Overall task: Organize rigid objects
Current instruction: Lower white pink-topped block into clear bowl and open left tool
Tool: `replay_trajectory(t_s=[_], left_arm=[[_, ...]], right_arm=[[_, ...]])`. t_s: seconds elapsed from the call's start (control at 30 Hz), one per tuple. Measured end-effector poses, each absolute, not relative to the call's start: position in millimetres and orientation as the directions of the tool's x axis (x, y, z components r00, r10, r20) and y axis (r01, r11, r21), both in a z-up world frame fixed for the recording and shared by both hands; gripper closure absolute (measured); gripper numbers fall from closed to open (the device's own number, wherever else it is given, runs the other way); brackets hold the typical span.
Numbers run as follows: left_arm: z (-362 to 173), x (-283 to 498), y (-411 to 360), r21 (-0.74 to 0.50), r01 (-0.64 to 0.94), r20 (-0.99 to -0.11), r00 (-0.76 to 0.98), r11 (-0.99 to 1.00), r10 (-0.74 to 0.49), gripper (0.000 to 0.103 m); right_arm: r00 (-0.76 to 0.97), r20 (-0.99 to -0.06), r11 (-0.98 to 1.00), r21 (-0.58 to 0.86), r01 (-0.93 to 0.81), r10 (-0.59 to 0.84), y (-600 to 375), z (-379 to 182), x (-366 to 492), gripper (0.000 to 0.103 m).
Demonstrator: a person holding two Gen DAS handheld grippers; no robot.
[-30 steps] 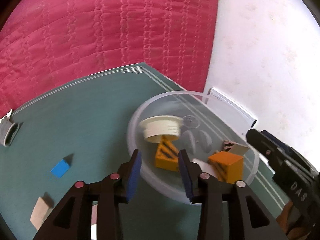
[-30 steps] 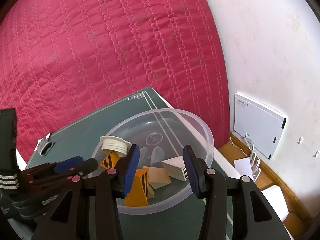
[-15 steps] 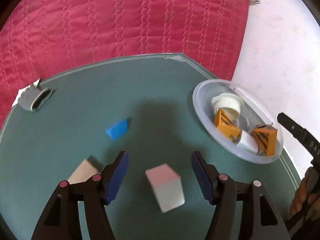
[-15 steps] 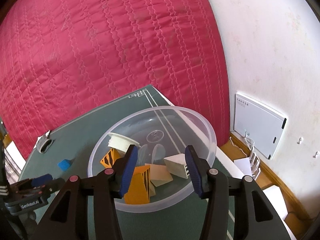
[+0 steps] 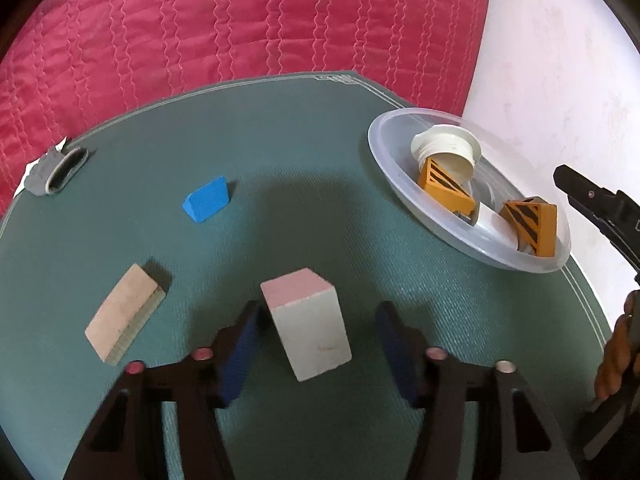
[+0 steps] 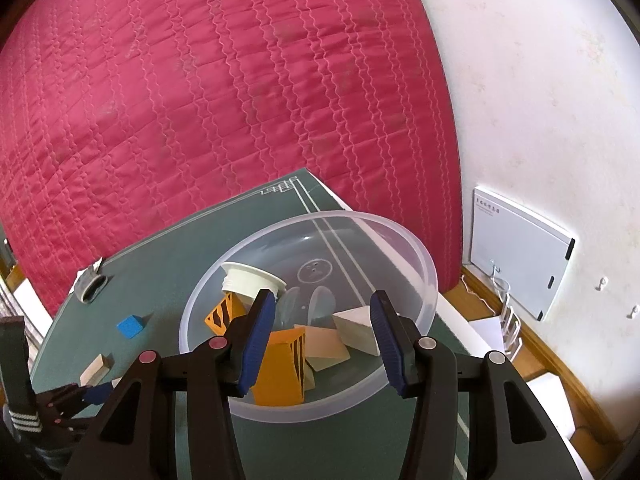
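My left gripper is open, its blue pads either side of a white block with a pink top on the green mat; the pads do not touch it. A tan wooden block and a blue wedge lie to the left. A clear plastic bowl holds a white cap, orange striped blocks and pale wedges. My right gripper is open and empty above the bowl's near side. The bowl also shows in the left wrist view.
A grey ring-shaped clip lies at the mat's far left edge. A red quilted bed lies beyond the table. A white wall and a white board are to the right. The right gripper's tip shows right of the bowl.
My left gripper swung left from the bowl, opened wider and came down around the pink-topped block. My right gripper stayed over the bowl and rose slightly.
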State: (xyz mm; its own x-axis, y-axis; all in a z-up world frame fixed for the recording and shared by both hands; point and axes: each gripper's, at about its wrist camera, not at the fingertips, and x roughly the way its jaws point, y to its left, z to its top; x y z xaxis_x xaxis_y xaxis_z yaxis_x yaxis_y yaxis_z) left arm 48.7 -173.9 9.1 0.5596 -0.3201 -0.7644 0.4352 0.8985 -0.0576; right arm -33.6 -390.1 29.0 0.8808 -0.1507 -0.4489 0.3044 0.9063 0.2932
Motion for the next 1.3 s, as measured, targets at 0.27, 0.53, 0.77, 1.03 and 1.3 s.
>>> replay_trajectory(t_s=[0.27,0.53,0.77,1.03,1.3], left_arm=[[20,52,-185,-0.083,0.455,-0.747,0.56,0.887,-0.358,0.069],[54,49,-225,-0.086,0.54,-0.682,0.581,0.838,-0.444,0.069],[64,53,-267,-0.088,0.634,-0.646,0.552,0.769,-0.528,0.068],[60,68,-272,-0.106,0.64,-0.647,0.537,0.761,-0.542,0.047],[54,66,-243,-0.103,0.583,-0.665,0.563,0.806,-0.492,0.043]], right_arm=[[0.883,-0.44,0.903,0.296,0.311,-0.16,-389,29,-35,0.052],[0.887,-0.433,0.897,0.31,0.317,-0.164,-393,31,-36,0.052],[0.885,-0.432,0.883,0.331,0.334,-0.173,-401,30,-38,0.052],[0.875,-0.439,0.856,0.353,0.378,-0.205,-415,27,-40,0.052],[0.873,-0.444,0.866,0.337,0.369,-0.199,-409,26,-36,0.052]])
